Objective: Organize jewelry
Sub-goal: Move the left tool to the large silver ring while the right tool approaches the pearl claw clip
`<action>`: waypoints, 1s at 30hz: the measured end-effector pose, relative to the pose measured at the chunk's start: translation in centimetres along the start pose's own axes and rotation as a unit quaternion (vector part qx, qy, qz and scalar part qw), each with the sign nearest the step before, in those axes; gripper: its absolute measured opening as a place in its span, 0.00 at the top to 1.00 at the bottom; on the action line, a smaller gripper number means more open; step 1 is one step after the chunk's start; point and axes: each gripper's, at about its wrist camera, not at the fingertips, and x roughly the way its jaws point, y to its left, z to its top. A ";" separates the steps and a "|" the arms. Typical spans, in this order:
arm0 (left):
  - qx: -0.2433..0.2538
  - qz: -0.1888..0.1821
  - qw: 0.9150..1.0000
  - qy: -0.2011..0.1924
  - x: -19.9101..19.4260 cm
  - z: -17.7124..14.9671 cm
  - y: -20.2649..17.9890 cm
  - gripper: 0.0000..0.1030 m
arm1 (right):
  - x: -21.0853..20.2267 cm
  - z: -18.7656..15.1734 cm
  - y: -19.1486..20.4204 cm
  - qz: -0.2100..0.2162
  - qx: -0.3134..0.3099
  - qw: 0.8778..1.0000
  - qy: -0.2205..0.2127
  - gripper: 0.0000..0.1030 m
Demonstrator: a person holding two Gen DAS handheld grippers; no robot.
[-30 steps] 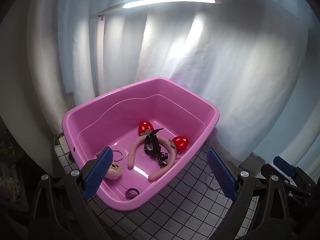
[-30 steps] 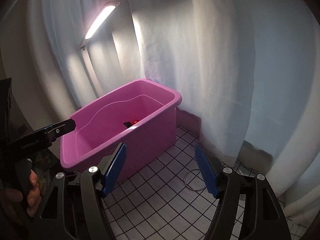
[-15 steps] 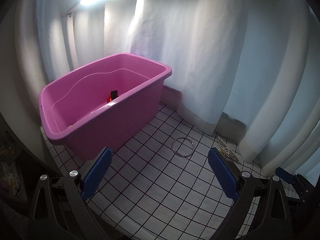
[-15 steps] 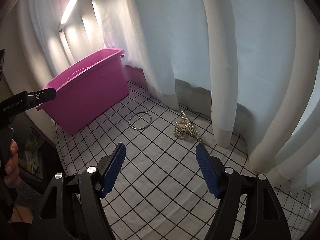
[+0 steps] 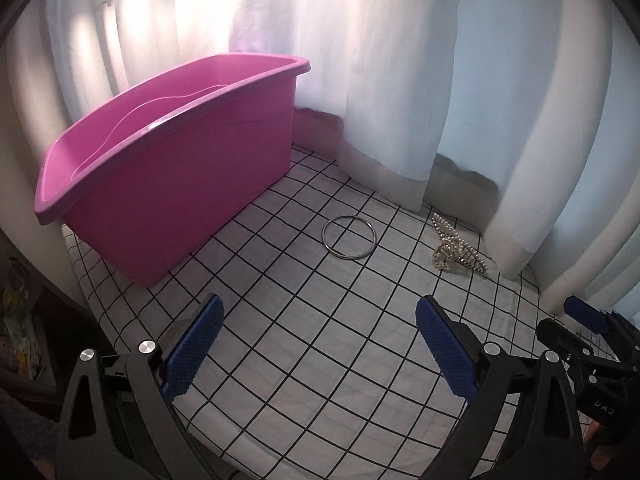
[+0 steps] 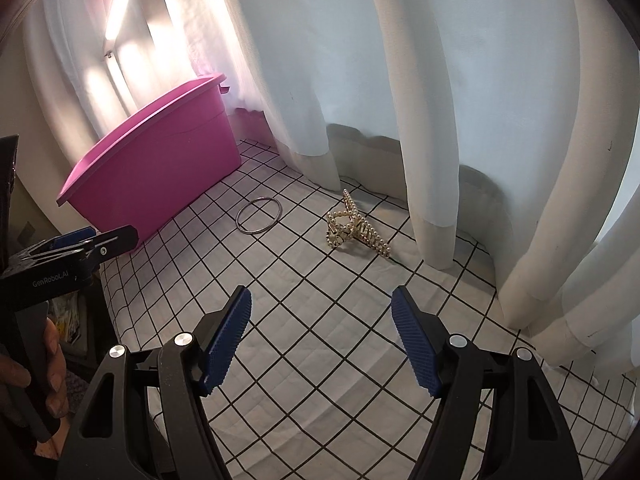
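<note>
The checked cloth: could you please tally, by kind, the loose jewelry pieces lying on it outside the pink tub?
Silver bangle: 1
Pearl hair claw clip: 1
Total: 2, both on the checked cloth, apart from each other and from the pink tub.

Both tongs are swinging away from the glossy pink plastic tub (image 5: pixel 168 168) and dropping toward the white worktop cloth with its black grid lines (image 5: pixel 320 340). The left tongs (image 5: pixel 318 354), a second ago looking down into the tub, now have it ahead to their left, its contents hidden behind the wall. The thin round metal bangle (image 5: pixel 349 237) and the gold pearl-studded claw hair clip (image 6: pixel 354 229) are coming into view ahead of the right tongs (image 6: pixel 322 336), and both now appear nearer than half a second ago.
</note>
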 end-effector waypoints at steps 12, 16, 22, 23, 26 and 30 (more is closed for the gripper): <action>0.027 -0.029 0.999 0.029 7.6 1.5 0.1 0.08 | 6.0 1.9 -0.9 -0.041 0.022 0.999 0.011 0.32; 0.056 -0.020 0.998 0.034 10.2 2.1 -0.7 0.08 | 8.3 2.8 -1.5 -0.052 0.024 0.998 0.015 0.33; 0.060 -0.026 0.997 0.046 13.3 2.9 -0.9 0.08 | 11.2 4.0 -1.6 -0.062 0.012 0.998 0.023 0.33; 0.060 -0.029 0.997 0.048 13.7 2.9 -0.9 0.08 | 11.6 4.2 -1.6 -0.064 0.010 0.998 0.025 0.33; 0.062 -0.038 0.996 0.055 14.9 3.2 -1.3 0.08 | 12.8 4.5 -1.7 -0.066 0.005 0.997 0.037 0.33; 0.061 -0.055 0.995 0.061 16.3 3.7 -1.7 0.08 | 14.4 4.5 -1.7 -0.076 -0.005 0.996 0.051 0.33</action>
